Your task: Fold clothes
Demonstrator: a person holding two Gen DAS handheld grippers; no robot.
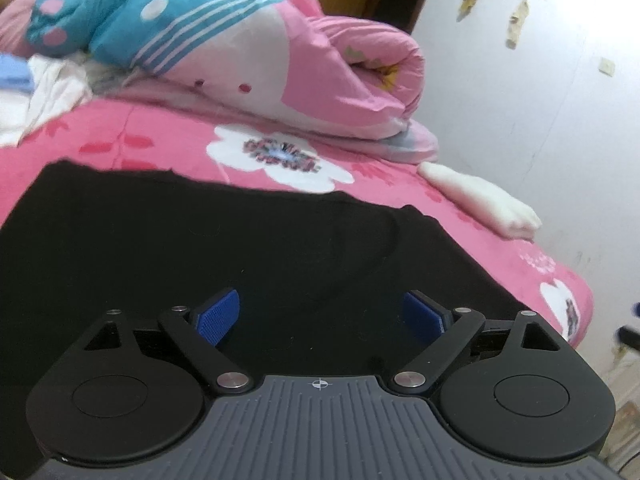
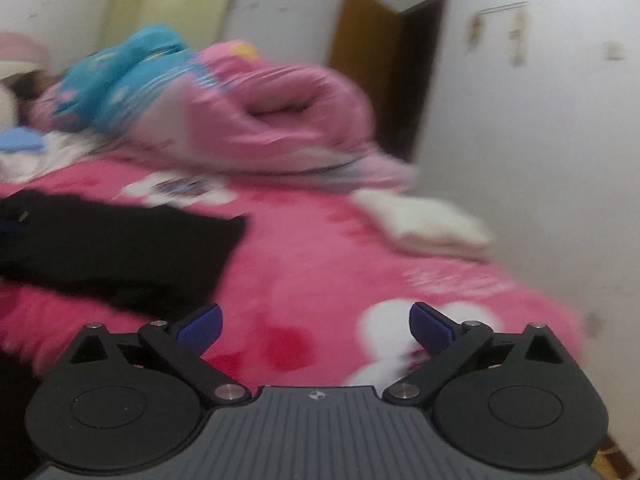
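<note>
A bed with a pink floral blanket (image 1: pixel 168 140) is the landmark. At its far end lies a rolled pink quilt (image 1: pixel 360 76) against a blue dotted quilt (image 1: pixel 132 12). Beyond the bed stands a brown door (image 2: pixel 372 40), possibly ajar. Paper scraps (image 1: pixel 516 20) cling to the wall beside the bed.

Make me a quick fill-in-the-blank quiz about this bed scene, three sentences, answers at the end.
1. The garment spread flat on the bed is ____ in colour.
2. The jaws of the left hand-held gripper stand ____, with nothing clamped between them.
3. The bedspread is pink with large ____ flowers.

Missing words: black; open; white
</note>
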